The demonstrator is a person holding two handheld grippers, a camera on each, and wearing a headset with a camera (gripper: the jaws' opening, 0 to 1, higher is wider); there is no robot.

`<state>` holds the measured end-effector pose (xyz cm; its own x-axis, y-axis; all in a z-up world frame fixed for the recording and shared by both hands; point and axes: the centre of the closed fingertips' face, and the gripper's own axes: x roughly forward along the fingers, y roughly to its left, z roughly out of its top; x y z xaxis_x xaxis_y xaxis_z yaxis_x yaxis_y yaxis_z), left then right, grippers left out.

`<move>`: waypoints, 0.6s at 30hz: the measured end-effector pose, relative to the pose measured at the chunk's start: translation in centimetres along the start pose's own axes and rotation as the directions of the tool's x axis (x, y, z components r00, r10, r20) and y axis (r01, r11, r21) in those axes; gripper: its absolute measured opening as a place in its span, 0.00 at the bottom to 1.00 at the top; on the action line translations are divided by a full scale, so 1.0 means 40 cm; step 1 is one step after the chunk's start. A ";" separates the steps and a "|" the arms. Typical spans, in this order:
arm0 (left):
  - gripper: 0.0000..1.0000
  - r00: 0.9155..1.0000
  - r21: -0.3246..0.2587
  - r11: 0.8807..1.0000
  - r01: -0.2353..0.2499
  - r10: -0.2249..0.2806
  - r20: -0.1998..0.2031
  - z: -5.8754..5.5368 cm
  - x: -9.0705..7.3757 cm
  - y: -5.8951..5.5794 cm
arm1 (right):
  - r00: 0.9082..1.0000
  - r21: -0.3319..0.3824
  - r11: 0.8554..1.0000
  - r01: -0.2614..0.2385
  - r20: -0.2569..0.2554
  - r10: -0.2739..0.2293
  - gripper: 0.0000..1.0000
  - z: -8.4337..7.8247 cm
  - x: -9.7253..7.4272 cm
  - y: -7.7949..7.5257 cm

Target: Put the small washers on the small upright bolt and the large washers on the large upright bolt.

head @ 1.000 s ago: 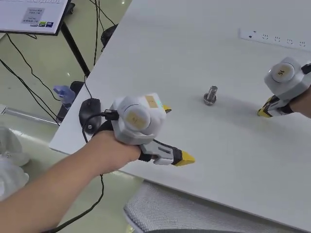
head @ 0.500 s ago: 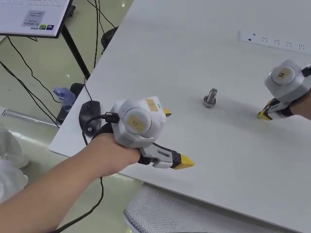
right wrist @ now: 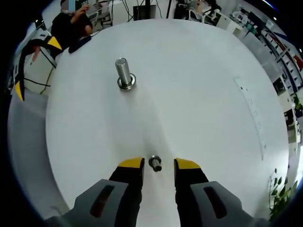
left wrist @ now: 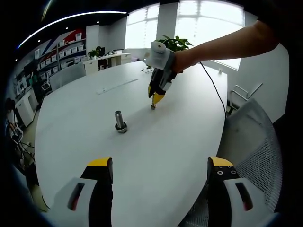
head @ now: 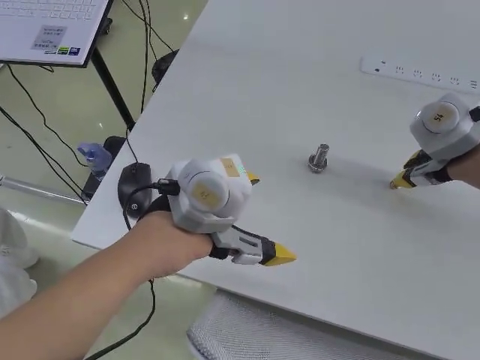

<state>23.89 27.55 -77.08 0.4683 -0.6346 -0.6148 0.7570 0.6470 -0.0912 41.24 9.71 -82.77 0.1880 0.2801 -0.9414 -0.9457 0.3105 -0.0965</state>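
The right gripper (right wrist: 158, 164) had crept a touch closer toward the large bolt (head: 319, 158) in the head view, while most of the apparent shift was just the headset moving. Its jaws stood slightly apart, straddling the small bolt (right wrist: 155, 163) without pinching it, so it looked poised for work at that bolt. No loose washers could be made out. The right arm reached in from the side, tips pitched down at the surface (head: 300, 75). The left gripper (left wrist: 160, 164) hovered low near the surface's edge, jaws wide apart and empty, aimed across at the large bolt.
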 end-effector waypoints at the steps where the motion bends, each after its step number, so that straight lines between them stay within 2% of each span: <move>1: 0.82 1.000 -0.002 1.000 -0.001 0.001 0.001 0.000 0.000 -0.001 | 1.000 0.001 1.000 0.005 0.009 -0.005 0.27 0.001 -0.008 0.000; 2: 0.82 1.000 0.000 1.000 -0.002 0.002 0.002 0.000 0.000 -0.001 | 0.999 0.011 1.000 0.011 0.033 -0.011 0.28 0.006 -0.020 -0.001; 4: 0.82 1.000 -0.004 1.000 -0.003 0.003 0.004 0.000 0.001 -0.003 | 0.998 0.024 1.000 0.012 0.065 -0.014 0.29 -0.005 -0.017 -0.008; 6: 0.82 1.000 -0.009 1.000 -0.001 0.001 0.006 0.000 0.002 -0.005 | 0.992 0.027 0.999 0.024 0.120 -0.027 0.31 0.008 -0.042 -0.005; 8: 0.82 0.999 -0.037 0.999 0.007 -0.006 0.033 0.011 0.003 -0.010 | 0.988 0.038 0.999 0.010 0.155 -0.016 0.32 0.012 -0.067 0.010; 9: 0.82 0.999 -0.047 0.999 0.004 -0.002 0.045 0.016 0.002 -0.009 | 0.982 0.038 0.999 0.003 0.189 -0.010 0.32 0.020 -0.081 0.020; 10: 0.82 0.999 -0.041 0.999 0.000 0.002 0.043 0.015 0.001 -0.006 | 0.978 0.033 0.999 0.002 0.210 -0.009 0.32 0.023 -0.090 0.026; 12: 0.82 0.999 -0.035 0.999 -0.008 0.009 0.039 0.014 0.001 -0.005 | 0.975 0.040 0.999 0.010 0.221 -0.018 0.32 0.015 -0.112 0.036; 13: 0.83 0.999 -0.037 0.999 -0.008 0.010 0.040 0.015 0.002 -0.006 | 0.968 0.038 0.999 0.006 0.251 -0.016 0.32 0.022 -0.122 0.045; 14: 0.83 0.999 -0.040 0.999 -0.009 0.011 0.046 0.019 0.002 -0.009 | 0.952 0.042 0.999 0.007 0.306 -0.020 0.33 0.035 -0.138 0.053; 16: 0.83 0.999 -0.042 0.999 -0.011 0.013 0.053 0.023 0.001 -0.012 | 0.940 0.066 0.998 -0.002 0.340 -0.021 0.33 0.034 -0.159 0.066; 17: 0.83 0.998 -0.045 0.999 -0.012 0.014 0.056 0.024 0.000 -0.013 | 0.931 0.073 0.997 -0.001 0.363 -0.025 0.33 0.036 -0.171 0.070; 18: 0.83 0.998 -0.052 0.999 -0.013 0.016 0.059 0.025 0.000 -0.014 | 0.908 0.127 0.992 -0.022 0.418 -0.033 0.34 0.045 -0.193 0.076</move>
<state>23.93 26.77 -76.22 0.5066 -0.6482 -0.5686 0.7263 0.6761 -0.1236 37.40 10.10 -75.21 0.3127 0.6236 -0.7165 -0.9084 0.4167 -0.0338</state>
